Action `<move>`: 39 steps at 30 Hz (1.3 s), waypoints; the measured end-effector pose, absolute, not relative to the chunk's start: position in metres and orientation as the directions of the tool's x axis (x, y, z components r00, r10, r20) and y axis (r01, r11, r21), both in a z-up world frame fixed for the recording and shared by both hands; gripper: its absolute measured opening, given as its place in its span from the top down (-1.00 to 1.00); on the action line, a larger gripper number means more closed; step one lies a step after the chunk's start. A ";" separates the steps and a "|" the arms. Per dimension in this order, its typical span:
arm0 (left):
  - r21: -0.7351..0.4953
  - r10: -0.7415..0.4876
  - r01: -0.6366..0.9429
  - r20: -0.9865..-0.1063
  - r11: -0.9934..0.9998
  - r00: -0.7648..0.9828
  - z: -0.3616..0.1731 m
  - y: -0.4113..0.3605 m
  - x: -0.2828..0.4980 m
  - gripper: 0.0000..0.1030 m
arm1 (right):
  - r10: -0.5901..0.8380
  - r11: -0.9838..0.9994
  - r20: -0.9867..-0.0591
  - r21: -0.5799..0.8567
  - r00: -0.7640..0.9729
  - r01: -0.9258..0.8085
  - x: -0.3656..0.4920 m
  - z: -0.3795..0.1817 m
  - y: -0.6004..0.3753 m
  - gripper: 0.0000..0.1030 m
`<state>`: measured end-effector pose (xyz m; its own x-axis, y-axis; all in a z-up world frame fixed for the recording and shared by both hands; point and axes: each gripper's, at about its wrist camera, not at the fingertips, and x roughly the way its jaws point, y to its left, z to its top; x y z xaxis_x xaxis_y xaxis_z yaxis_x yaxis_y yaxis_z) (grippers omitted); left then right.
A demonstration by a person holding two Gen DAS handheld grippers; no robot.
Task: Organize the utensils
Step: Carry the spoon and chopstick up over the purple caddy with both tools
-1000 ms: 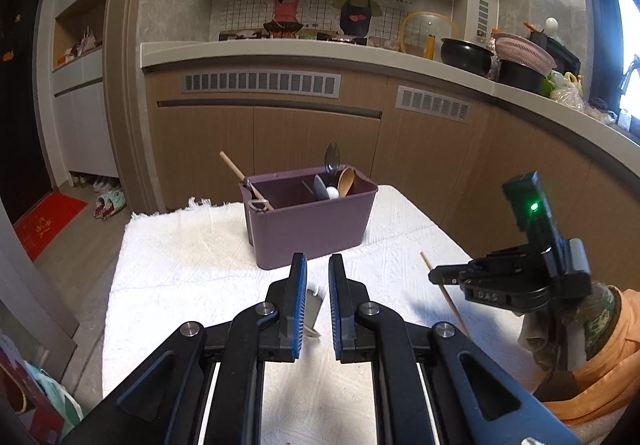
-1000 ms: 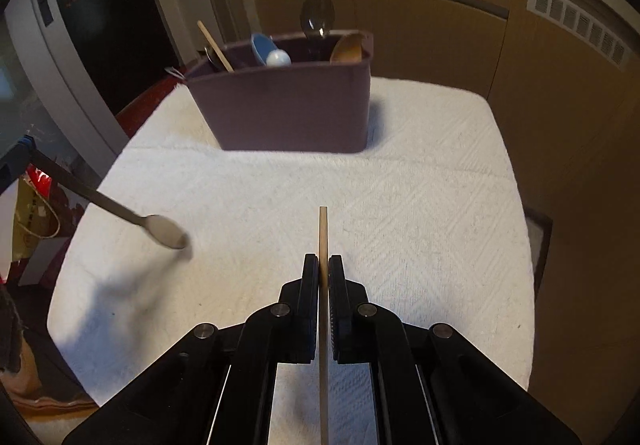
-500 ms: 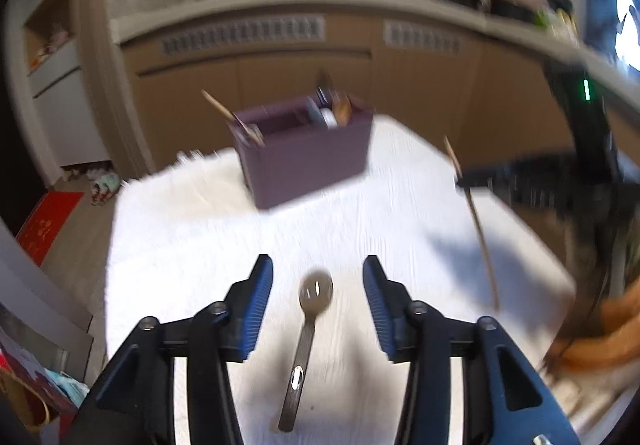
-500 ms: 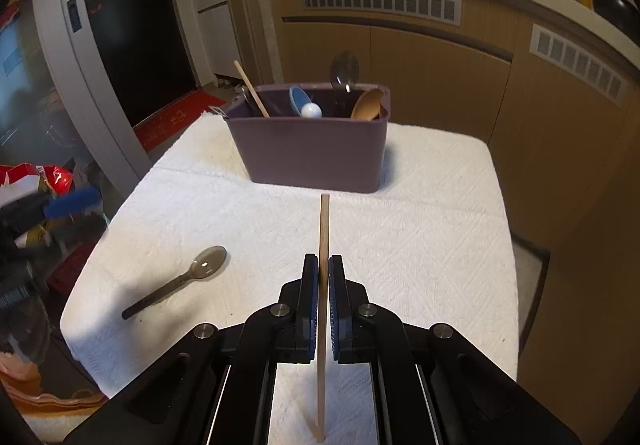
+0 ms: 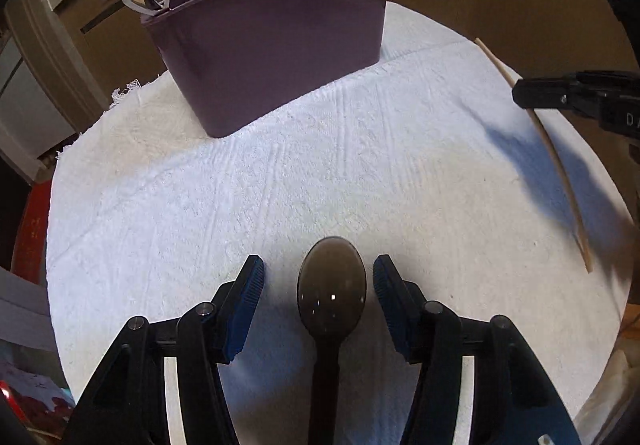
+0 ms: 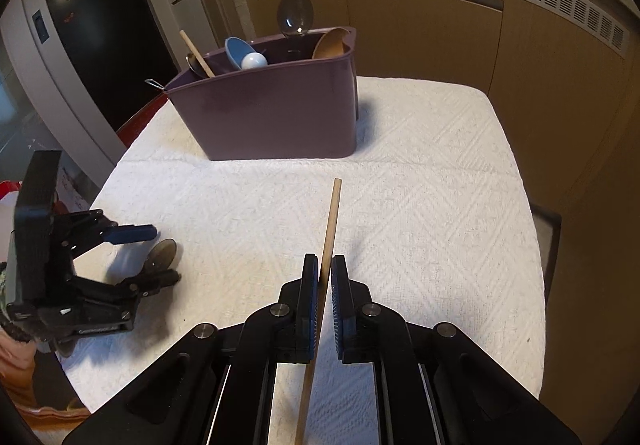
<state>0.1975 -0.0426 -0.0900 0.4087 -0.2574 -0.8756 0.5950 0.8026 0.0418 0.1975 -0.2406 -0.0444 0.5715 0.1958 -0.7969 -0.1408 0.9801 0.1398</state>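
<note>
Underneath everything I see a white textured towel (image 6: 420, 205) spread over the counter, its frayed fringe hanging off the far left edge in the left wrist view. Behind it runs a wall of tan wooden cabinets (image 6: 432, 33) with slatted vent grilles, and off to the left stand a dark doorway and pale shelving. Toward the back of the towel sits a purple utensil caddy (image 6: 276, 113) holding a blue spoon (image 6: 236, 51), a white spoon bowl (image 6: 255, 61), a wooden spoon (image 6: 330, 43), a metal spoon (image 6: 295, 16) sticking up highest and a chopstick (image 6: 196, 53) leaning out over its left side. My left tongs (image 5: 319, 277) are spread wide, low over the towel, with the bowl of a dark spoon (image 5: 331, 291) lying flat on the cloth between the blue pads, touching neither. My right tongs (image 6: 325, 277) are pinching a wooden chopstick (image 6: 330, 221), which points forward toward the caddy and stops well short of it; its tail runs back under the tongs. Nothing stands between either tool and the caddy. From the left wrist view, the right tool's black body carries pale lettering cut off at the frame edge, of which I can read only a "D".
</note>
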 end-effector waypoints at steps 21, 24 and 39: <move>-0.003 -0.347 0.400 -0.502 0.916 0.792 0.074 -0.007 0.155 0.45 | 0.214 0.971 -0.648 0.062 0.731 -0.229 0.157 0.045 -0.211 0.90; -0.008 -0.359 0.393 -0.421 0.920 0.833 0.103 -0.007 0.155 0.45 | 0.196 0.972 -0.590 0.009 0.783 -0.236 0.154 0.073 -0.202 0.90; -0.094 -0.390 0.379 -0.195 0.921 0.900 0.205 -0.021 0.235 0.44 | 0.191 0.972 -0.293 -0.075 0.937 -0.222 0.229 0.212 -0.178 0.90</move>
<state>0.2354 -0.0214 0.2051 0.8999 -0.3902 -0.1949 0.3789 0.9207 -0.0941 0.2288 -0.1779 0.2124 0.9367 0.1910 -0.2934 -0.2217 0.9722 -0.0748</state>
